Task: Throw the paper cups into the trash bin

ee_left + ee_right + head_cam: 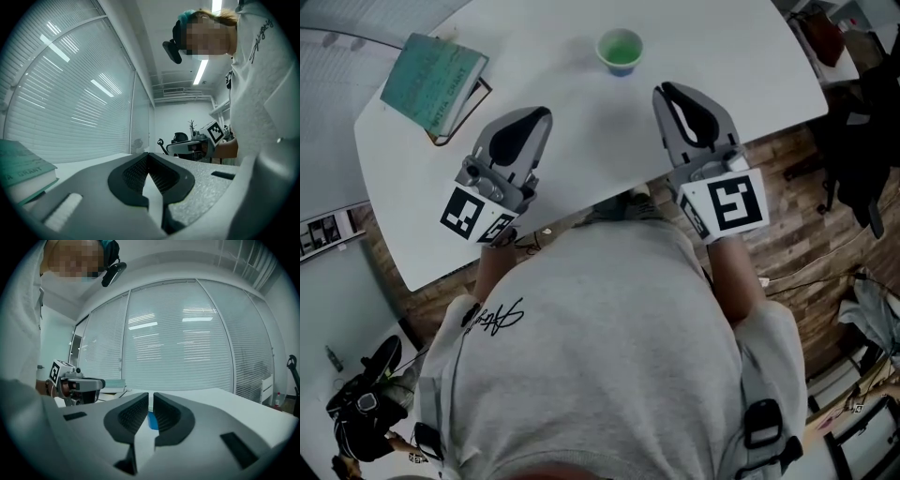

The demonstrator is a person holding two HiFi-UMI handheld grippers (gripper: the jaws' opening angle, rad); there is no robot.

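Left gripper (534,120) and right gripper (673,98) are pressed together, empty, short of the green paper cup (620,51). Approach is judged underway; jaws must be opened next.

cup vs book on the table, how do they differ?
The cup is round and green; the book is rectangular and teal. The cup stands upright, open end up; the book lies flat. The cup sits mid-table; the book is near the left edge. Both rest on the white table.
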